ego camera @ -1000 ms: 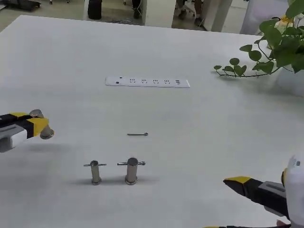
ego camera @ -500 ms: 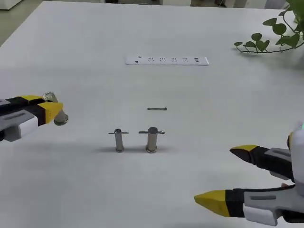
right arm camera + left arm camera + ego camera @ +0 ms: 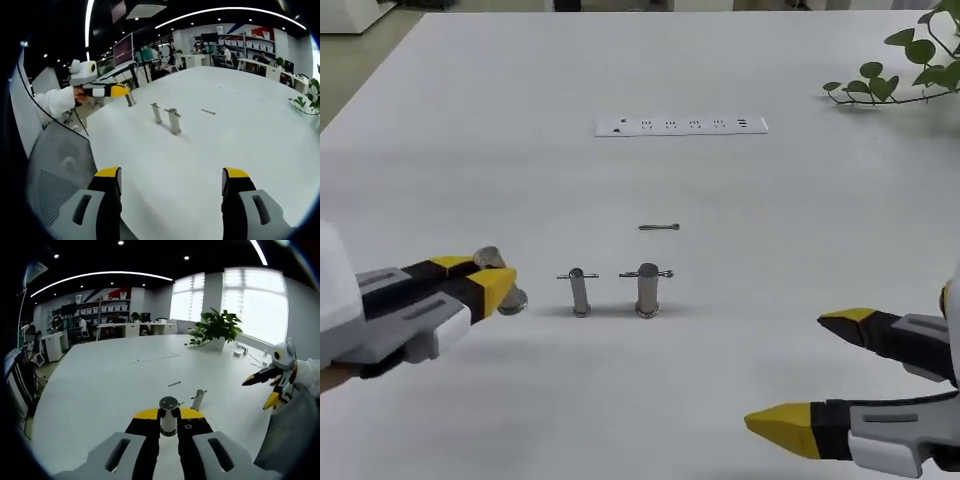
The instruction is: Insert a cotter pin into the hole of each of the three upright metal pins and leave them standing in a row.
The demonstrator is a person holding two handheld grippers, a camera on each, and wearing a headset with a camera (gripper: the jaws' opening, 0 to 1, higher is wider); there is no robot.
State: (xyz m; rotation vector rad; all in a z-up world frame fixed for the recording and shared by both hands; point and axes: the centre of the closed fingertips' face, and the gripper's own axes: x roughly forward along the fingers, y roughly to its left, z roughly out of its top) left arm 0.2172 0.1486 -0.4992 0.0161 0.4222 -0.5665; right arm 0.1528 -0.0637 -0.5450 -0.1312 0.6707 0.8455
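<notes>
Two metal pins [image 3: 579, 291] [image 3: 647, 289] stand upright side by side on the white table, each with a cotter pin through its top. A third metal pin [image 3: 500, 279] [image 3: 168, 416] is clamped between the yellow tips of my left gripper [image 3: 490, 282], just left of the standing pair and above the table. A loose cotter pin [image 3: 659, 227] lies flat behind the row. My right gripper [image 3: 820, 375] hangs open at the lower right with nothing between its tips; its own view shows the two standing pins [image 3: 167, 119] ahead.
A white power strip [image 3: 681, 125] lies across the table farther back. A potted plant's leaves [image 3: 900, 70] reach in at the far right corner. Office desks and shelves stand beyond the table.
My left gripper has carried the third pin to the right and a bit lower, close to the standing pair. The right gripper has barely moved.
</notes>
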